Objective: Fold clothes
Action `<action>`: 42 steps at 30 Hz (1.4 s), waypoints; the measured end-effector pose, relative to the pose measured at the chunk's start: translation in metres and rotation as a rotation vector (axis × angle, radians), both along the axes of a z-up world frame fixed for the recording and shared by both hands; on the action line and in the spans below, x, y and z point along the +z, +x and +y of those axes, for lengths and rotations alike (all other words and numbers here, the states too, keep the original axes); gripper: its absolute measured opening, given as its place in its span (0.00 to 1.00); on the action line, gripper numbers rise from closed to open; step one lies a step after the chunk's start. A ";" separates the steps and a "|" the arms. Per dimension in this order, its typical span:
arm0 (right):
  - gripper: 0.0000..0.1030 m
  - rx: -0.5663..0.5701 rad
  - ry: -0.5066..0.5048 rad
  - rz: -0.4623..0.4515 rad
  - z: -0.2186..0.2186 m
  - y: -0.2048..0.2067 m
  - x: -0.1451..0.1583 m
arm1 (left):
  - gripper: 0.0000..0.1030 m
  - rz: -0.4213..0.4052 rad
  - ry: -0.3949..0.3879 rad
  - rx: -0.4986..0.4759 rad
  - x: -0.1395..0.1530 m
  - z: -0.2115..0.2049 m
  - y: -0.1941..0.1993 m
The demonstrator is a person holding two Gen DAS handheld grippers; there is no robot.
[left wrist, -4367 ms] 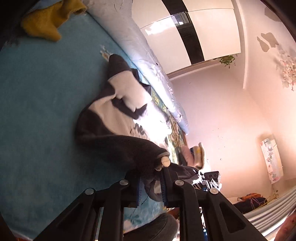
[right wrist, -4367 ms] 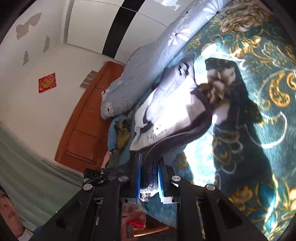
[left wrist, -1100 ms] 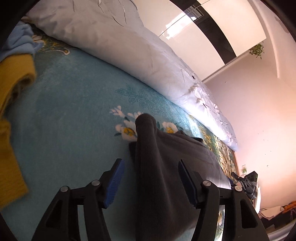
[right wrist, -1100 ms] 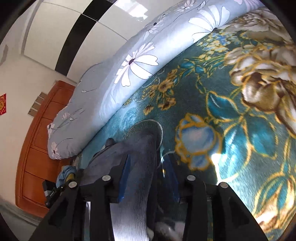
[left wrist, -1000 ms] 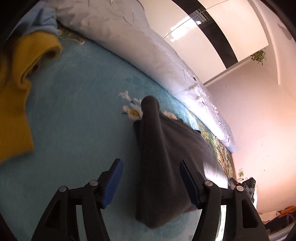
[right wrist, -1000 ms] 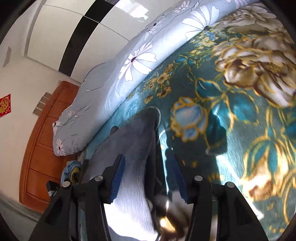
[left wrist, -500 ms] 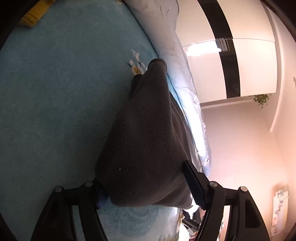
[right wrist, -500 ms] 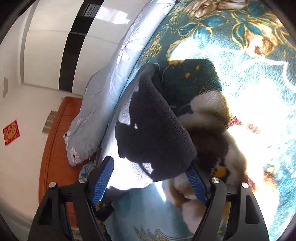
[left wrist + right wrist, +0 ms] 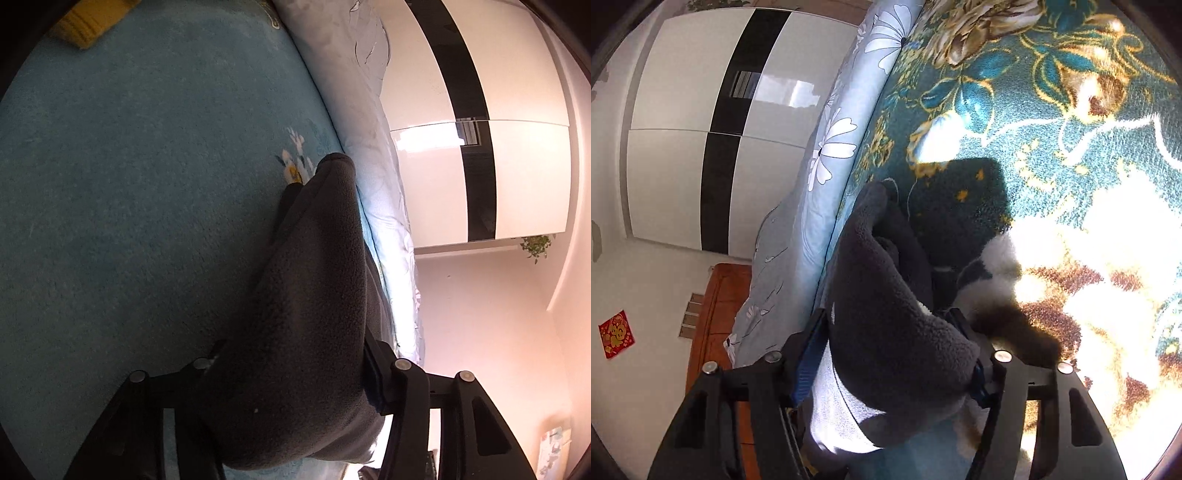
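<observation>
A dark grey fleece garment [image 9: 314,295] lies folded on the teal blanket [image 9: 129,184], its far corner pointing toward the quilt. My left gripper [image 9: 291,369] is open wide, and the garment's near edge bulges between the fingers and hides the left pad. In the right wrist view the same garment [image 9: 886,314] shows a white panel [image 9: 831,417] under the grey top layer. My right gripper [image 9: 890,354] is also open wide, straddling the garment's near end, with blue pads [image 9: 809,350] visible on both sides. Neither gripper pinches the cloth.
A yellow knit garment [image 9: 88,26] lies at the far left of the blanket. A pale blue flowered quilt [image 9: 827,158] runs along the back of the bed. A wooden headboard [image 9: 716,314] and a white wardrobe [image 9: 517,166] stand beyond. The flowered blanket [image 9: 1052,110] stretches to the right.
Both grippers, shut on the garment's corners 4.4 s ago, have let go. Over the last second they drew back to the garment's near edge, which now fills the open jaws.
</observation>
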State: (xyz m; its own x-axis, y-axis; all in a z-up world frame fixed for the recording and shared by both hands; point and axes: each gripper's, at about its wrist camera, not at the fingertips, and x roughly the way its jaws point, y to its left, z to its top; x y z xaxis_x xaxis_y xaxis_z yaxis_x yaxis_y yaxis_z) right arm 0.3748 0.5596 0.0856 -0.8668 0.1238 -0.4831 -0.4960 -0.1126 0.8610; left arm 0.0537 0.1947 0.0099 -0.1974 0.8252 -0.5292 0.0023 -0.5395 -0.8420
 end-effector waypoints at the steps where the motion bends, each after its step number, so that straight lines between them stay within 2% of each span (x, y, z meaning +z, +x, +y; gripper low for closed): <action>1: 0.48 0.008 0.009 -0.005 0.001 -0.001 0.003 | 0.47 0.015 -0.022 -0.009 0.004 0.002 0.001; 3: 0.37 0.028 0.024 -0.017 0.000 -0.002 0.008 | 0.43 0.031 -0.047 -0.018 0.012 0.004 0.003; 6: 0.30 0.062 0.054 -0.039 -0.001 -0.003 0.018 | 0.39 0.060 -0.070 -0.045 0.025 0.001 0.007; 8: 0.28 0.082 0.082 -0.044 -0.005 0.000 0.027 | 0.38 0.084 -0.083 -0.074 0.031 -0.017 0.010; 13: 0.28 0.138 0.129 -0.051 -0.026 0.021 0.042 | 0.38 0.095 -0.085 -0.126 0.038 -0.051 0.038; 18: 0.27 0.202 0.128 -0.049 -0.061 0.068 0.040 | 0.37 0.106 -0.078 -0.203 0.033 -0.101 0.086; 22: 0.27 0.223 0.108 -0.041 -0.085 0.108 0.033 | 0.29 0.157 -0.088 -0.230 0.030 -0.132 0.116; 30: 0.28 0.246 0.090 -0.036 -0.089 0.122 0.016 | 0.29 0.232 -0.084 -0.253 0.028 -0.133 0.120; 33: 0.33 0.270 0.126 -0.052 -0.090 0.123 0.022 | 0.37 0.228 -0.075 -0.271 0.029 -0.136 0.119; 34: 0.34 0.274 0.137 -0.059 -0.090 0.125 0.022 | 0.41 0.220 -0.076 -0.272 0.028 -0.139 0.118; 36: 0.44 0.255 0.161 -0.082 -0.086 0.133 0.023 | 0.51 0.209 -0.078 -0.253 0.027 -0.150 0.115; 38: 0.46 0.226 0.195 -0.101 -0.080 0.143 0.027 | 0.59 0.221 -0.059 -0.225 0.030 -0.162 0.110; 39: 0.51 0.216 0.211 -0.107 -0.076 0.146 0.030 | 0.61 0.223 -0.055 -0.223 0.031 -0.163 0.105; 42: 0.54 0.240 0.251 -0.141 -0.059 0.136 0.040 | 0.64 0.207 -0.077 -0.283 0.031 -0.140 0.080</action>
State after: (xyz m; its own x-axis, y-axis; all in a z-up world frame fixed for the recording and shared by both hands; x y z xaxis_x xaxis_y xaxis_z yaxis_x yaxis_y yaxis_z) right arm 0.5107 0.5001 0.1252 -0.8125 0.0547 -0.5804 -0.5416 -0.4390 0.7169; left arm 0.1338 0.0547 0.0413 -0.0762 0.8217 -0.5648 -0.3223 -0.5564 -0.7659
